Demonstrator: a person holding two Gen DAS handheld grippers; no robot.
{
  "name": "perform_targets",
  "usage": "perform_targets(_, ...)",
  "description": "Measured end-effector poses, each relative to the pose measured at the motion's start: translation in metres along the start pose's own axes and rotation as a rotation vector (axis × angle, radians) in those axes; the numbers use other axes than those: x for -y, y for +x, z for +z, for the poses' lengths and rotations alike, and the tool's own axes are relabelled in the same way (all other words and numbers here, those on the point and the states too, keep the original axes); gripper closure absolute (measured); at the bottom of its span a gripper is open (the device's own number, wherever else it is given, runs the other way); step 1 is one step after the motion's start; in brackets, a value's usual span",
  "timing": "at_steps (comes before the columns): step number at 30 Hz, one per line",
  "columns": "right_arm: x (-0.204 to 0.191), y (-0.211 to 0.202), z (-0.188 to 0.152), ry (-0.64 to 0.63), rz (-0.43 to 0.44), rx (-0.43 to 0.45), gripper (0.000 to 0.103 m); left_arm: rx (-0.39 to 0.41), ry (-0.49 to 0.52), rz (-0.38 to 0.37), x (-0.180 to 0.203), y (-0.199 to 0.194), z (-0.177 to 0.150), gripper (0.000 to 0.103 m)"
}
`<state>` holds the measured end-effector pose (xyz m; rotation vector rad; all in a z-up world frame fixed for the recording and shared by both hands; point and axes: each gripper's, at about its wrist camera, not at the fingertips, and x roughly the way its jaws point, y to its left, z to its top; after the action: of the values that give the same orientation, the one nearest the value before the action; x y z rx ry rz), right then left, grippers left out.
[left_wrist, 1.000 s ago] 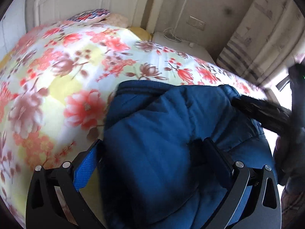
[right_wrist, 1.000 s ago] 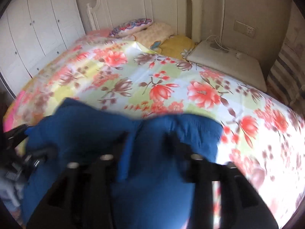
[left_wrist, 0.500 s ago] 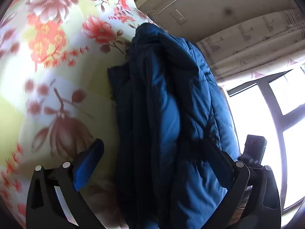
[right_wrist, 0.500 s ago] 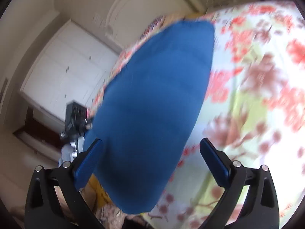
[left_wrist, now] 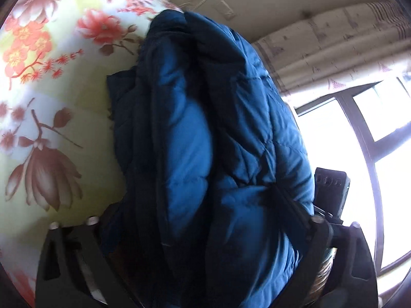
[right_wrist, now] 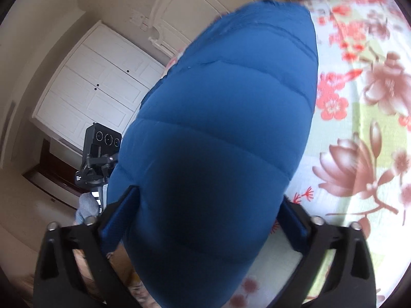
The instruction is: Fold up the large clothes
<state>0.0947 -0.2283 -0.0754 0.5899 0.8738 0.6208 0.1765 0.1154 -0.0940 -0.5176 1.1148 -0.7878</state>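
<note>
A folded, quilted blue jacket (left_wrist: 185, 128) lies along the edge of a bed with a floral bedspread (left_wrist: 51, 128). My left gripper (left_wrist: 195, 205) straddles one end of the bundle. Its jaws are closing, the left finger is buried in the fabric, and the right finger (left_wrist: 290, 205) dents it. In the right wrist view the smooth blue jacket (right_wrist: 218, 128) fills the gap of my right gripper (right_wrist: 206, 205). Those jaws are closing too, and both blue pads (right_wrist: 118, 218) meet its sides. Each view shows the other gripper's black body (left_wrist: 331, 192) (right_wrist: 102, 151) beyond the jacket.
A bright window (left_wrist: 359, 154) and a pale curtain (left_wrist: 334, 38) lie past the jacket on the left gripper's side. White wardrobe doors (right_wrist: 90, 89) and the white headboard (right_wrist: 205, 7) stand behind on the right gripper's side. The floral bedspread (right_wrist: 359, 128) spreads to the right.
Both grippers swung from facing across the bed to the jacket's two ends. Their jaws have narrowed from wide open onto the folded bundle.
</note>
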Motion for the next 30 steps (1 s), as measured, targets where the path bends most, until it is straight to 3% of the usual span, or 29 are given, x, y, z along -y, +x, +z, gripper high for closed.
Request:
perform_targets(2,-0.01,-0.005,-0.007,-0.077,-0.039,0.057,0.037,0.059,0.057,-0.012,0.009,-0.007,-0.003,0.041)
perform_targets(4,-0.02,-0.007,-0.009,-0.133,-0.078,0.098,0.044,0.142,0.129,0.009,0.023,-0.012,-0.013,0.046)
perform_targets(6,-0.035,-0.01,-0.011,-0.22,-0.132,0.154,0.05,0.204,0.117,-0.02,0.029,-0.015,-0.017,0.05)
perform_targets(11,-0.048,-0.032,0.014,-0.33,-0.181,0.27,0.052,0.311,0.178,-0.063,0.067,-0.012,0.006,0.052)
perform_targets(16,-0.021,-0.074,0.073,-0.348,-0.244,0.351,0.052,0.32,0.24,-0.095,0.109,0.03,0.065,0.052)
perform_targets(20,0.026,-0.094,0.116,-0.292,-0.33,0.352,0.052,0.267,0.2,-0.093,0.125,0.1,0.113,0.052)
perform_targets(23,0.083,-0.094,0.134,-0.181,-0.358,0.282,0.045,0.175,0.15,-0.028,0.116,0.154,0.128,0.052)
perform_targets(24,0.105,-0.096,0.133,-0.126,-0.37,0.245,0.031,0.112,0.119,0.026,0.109,0.183,0.125,0.042)
perform_targets(25,0.133,-0.093,0.13,-0.041,-0.37,0.203,0.024,0.132,0.117,0.014,0.106,0.186,0.122,0.033)
perform_targets(26,0.144,-0.102,0.124,-0.002,-0.337,0.236,0.012,0.151,0.12,0.006,0.106,0.187,0.118,0.031)
perform_targets(27,0.145,-0.111,0.119,0.009,-0.356,0.258,0.008,0.156,0.114,0.004,0.106,0.186,0.114,0.03)
perform_targets(30,0.13,-0.13,0.114,-0.013,-0.45,0.301,0.008,0.161,0.1,0.027,0.1,0.175,0.104,0.025)
